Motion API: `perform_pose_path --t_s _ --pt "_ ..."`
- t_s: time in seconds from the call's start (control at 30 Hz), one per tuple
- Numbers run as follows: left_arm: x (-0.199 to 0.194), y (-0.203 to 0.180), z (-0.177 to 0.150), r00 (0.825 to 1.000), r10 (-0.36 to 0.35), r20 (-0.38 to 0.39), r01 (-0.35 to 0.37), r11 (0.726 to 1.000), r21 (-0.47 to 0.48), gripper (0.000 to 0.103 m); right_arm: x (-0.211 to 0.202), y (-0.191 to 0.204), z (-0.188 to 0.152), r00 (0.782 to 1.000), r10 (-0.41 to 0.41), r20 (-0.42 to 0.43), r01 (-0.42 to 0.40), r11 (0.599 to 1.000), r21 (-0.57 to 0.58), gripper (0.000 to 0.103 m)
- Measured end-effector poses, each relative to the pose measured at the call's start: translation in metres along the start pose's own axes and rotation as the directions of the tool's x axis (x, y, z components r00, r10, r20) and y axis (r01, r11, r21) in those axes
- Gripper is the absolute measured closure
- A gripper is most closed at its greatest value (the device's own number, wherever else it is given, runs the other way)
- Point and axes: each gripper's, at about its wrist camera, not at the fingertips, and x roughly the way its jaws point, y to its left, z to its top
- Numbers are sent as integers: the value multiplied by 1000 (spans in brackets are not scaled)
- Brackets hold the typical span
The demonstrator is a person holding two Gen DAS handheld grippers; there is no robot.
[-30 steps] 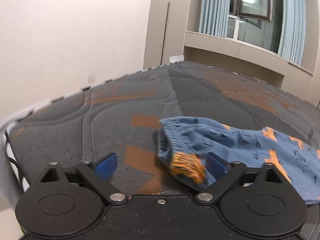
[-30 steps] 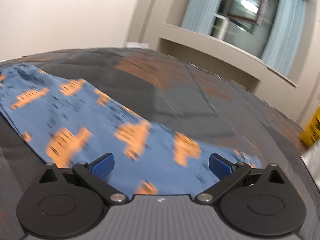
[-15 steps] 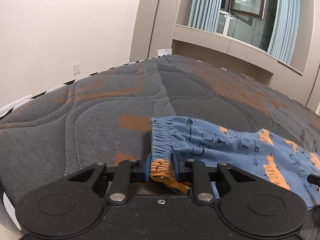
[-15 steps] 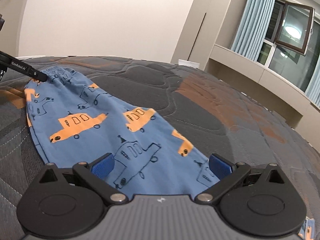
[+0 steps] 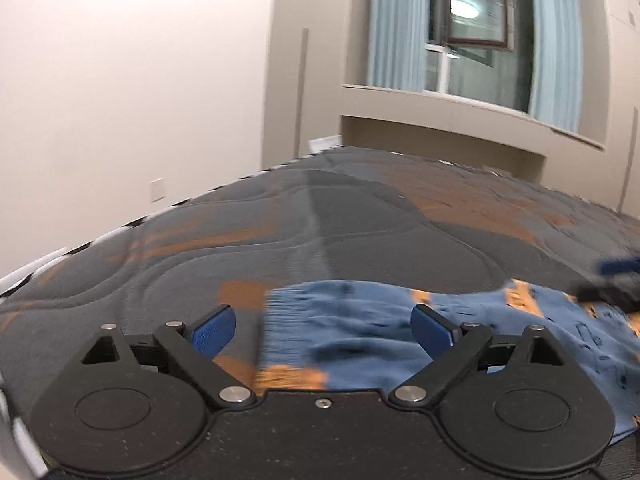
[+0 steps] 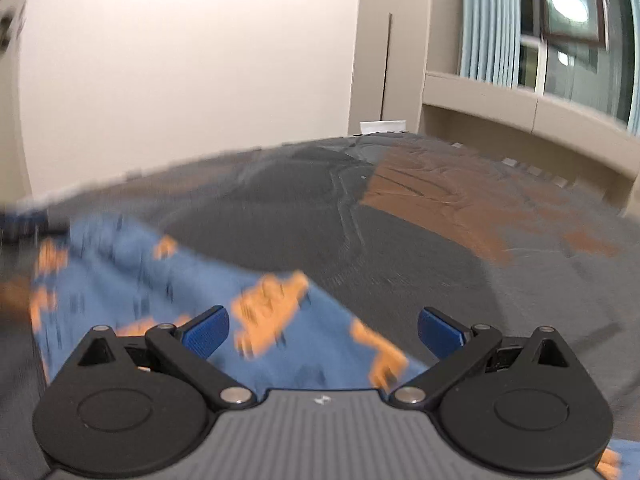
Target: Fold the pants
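From the left wrist, the left gripper point(image 5: 323, 330) hangs with jaws spread wide and holding nothing, over the gathered waistband of the blue cotton pants with orange vehicle prints point(image 5: 360, 328), which lie on the dark grey quilted mattress with orange patches point(image 5: 280, 232). From the right wrist, the right gripper point(image 6: 323, 332) is likewise released, jaws apart above the pants point(image 6: 260, 320) spread flat on the mattress point(image 6: 440, 260); both views are motion-blurred.

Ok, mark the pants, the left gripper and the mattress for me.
pants point(image 5: 352, 336): left wrist view, blue cloth near the waistband.
left gripper point(image 5: 322, 326): left wrist view, midway between its open blue fingertips.
mattress point(image 5: 360, 224): left wrist view, bare grey quilted top.
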Motion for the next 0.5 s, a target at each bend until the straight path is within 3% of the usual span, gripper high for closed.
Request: perform_pose_path --t_s 0.07,0.13,0.23,0.33,0.5 --pt "11 -15 -2 999 20 -30 -18 998 55 7 23 -5 12 999 47 -18 -47 998 38 17" --pt "22 -24 -7 995 74 -73 -65 991 115 7 48 -9 20 994 89 -59 -85 994 65 38" --pt "30 -19 -13 986 83 -146 -65 990 125 7 73 -7 19 986 98 -131 -97 995 20 57" --pt "31 -7 -17 982 81 -172 -65 993 98 7 84 -1 13 990 1 -138 -15 994 -104 59" --pt "29 -1 -18 982 80 -173 -65 994 91 6 85 -17 11 992 3 -128 -5 1000 -14 57"
